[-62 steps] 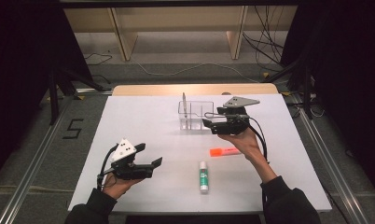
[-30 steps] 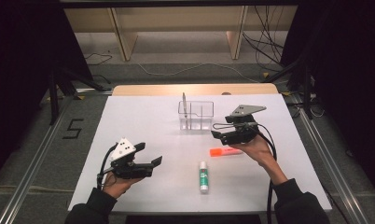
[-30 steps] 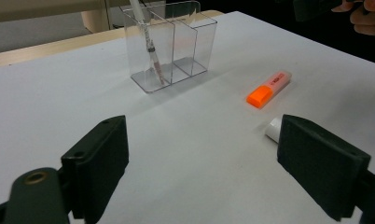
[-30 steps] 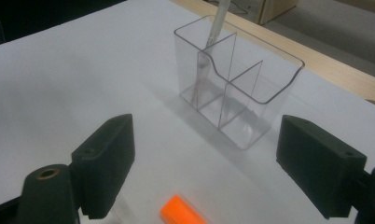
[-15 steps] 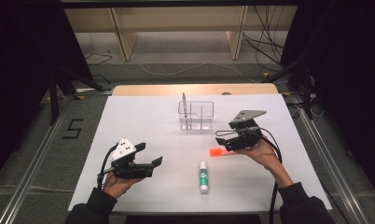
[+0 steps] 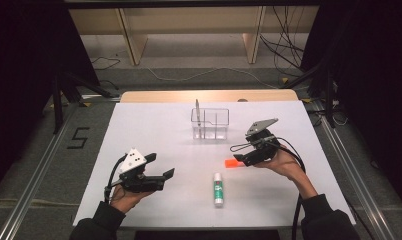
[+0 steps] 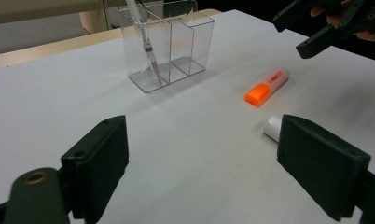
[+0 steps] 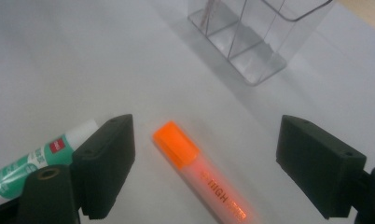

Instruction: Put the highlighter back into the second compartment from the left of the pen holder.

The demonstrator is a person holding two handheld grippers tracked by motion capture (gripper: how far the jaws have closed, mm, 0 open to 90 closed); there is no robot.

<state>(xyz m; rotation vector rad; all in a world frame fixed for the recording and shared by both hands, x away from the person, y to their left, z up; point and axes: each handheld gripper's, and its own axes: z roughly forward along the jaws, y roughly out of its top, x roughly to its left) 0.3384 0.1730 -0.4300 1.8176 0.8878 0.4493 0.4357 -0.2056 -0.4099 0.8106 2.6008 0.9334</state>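
Between the spread jaws of the right claw (image 8: 204, 163), an orange highlighter (image 8: 199, 172) is lying flat on the white surface (image 6: 159, 125), its cap end pointing away from the camera in the right gripper view. Neither jaw is touching it; the marker is sitting closer to the jaw at the left of that view. In the high view the right claw (image 6: 241, 152) is hovering over the highlighter's (image 6: 232, 163) right end, held by the right hand (image 6: 279, 162) with the forearm coming in from the lower right and the jaws pointing left.

A green and white glue stick (image 6: 218, 188) is lying just nearer the person than the highlighter, apart from it, lengthwise toward the person. In the right gripper view its white end is peeking out behind the left-side jaw.

Farther back, a clear organizer (image 6: 210, 123) with 2 visible compartments is standing upright, and 1 pen (image 7: 146, 44) is leaning in its left compartment.

At the near left, the left claw (image 6: 159, 167) is resting wide apart and empty, gripped by the left hand (image 6: 123, 197), jaws pointing right toward the glue stick but well apart from it.
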